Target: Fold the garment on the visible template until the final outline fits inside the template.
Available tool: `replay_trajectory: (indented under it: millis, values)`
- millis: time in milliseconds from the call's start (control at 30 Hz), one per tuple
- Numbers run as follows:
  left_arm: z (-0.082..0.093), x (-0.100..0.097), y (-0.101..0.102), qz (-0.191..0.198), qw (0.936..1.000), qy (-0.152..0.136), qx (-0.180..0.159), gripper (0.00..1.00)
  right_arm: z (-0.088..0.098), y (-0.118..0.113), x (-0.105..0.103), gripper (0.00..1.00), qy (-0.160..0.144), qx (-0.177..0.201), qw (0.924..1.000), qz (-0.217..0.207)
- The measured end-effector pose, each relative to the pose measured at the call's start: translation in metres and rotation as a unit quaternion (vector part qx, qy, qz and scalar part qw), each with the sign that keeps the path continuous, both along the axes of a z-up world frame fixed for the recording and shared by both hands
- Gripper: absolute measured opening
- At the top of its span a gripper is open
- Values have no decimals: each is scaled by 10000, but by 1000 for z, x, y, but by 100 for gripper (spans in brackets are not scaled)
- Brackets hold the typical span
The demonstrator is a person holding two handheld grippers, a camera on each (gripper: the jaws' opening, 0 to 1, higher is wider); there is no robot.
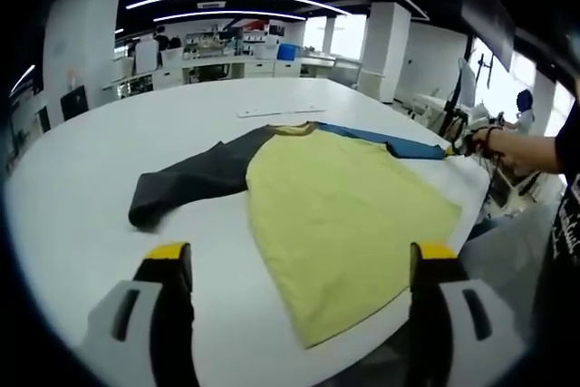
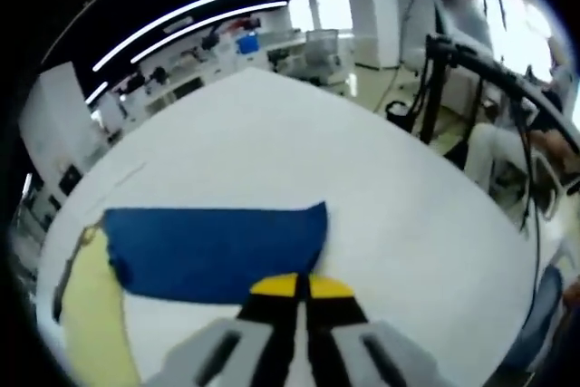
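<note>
Left gripper view: left gripper (image 1: pixel 299 265) hovering wide, holding nothing; garment (image 1: pixel 349 201) lying flat on white table (image 1: pixel 82 224), hem overhanging near edge, risking slide-off.

Right gripper view: right gripper (image 2: pixel 301 285) pinching blue sleeve (image 2: pixel 217 251) by cuff edge; thin bite risking slip mid-fold.

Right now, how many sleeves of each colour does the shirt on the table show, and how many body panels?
Dark grey sleeve: 1
Blue sleeve: 1
Yellow body panel: 1
Total: 3 parts of 1 shirt, on the white table
</note>
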State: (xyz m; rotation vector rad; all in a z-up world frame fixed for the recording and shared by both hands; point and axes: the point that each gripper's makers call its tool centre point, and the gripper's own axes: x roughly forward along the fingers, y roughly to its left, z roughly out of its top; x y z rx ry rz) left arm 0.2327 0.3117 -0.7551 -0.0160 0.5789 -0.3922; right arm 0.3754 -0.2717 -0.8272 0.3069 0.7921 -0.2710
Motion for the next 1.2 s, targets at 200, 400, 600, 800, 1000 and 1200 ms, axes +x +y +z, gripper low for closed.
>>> replay_trajectory:
  millis: [200,400,600,800,1000,1200]
  values:
    - [1,-1,-1,-9,10000,-25,-16,98,13,17,3,0,-139,-75,9995,281]
    - [1,-2,-2,-26,10000,-19,-32,98,25,29,15,0,-256,-141,9981,541]
    - [1,-5,-2,-15,10000,-12,-40,98,35,49,27,0,-366,-183,9958,822]
    - [1,-5,-2,6,10000,-18,-60,98,41,65,42,0,-466,-250,9919,1151]
    - [1,-5,-2,0,10000,-25,-63,98,43,82,57,0,-516,-185,9892,1359]
    - [1,-4,-5,-13,10000,-33,-84,98,47,105,65,0,-521,-173,9858,1589]
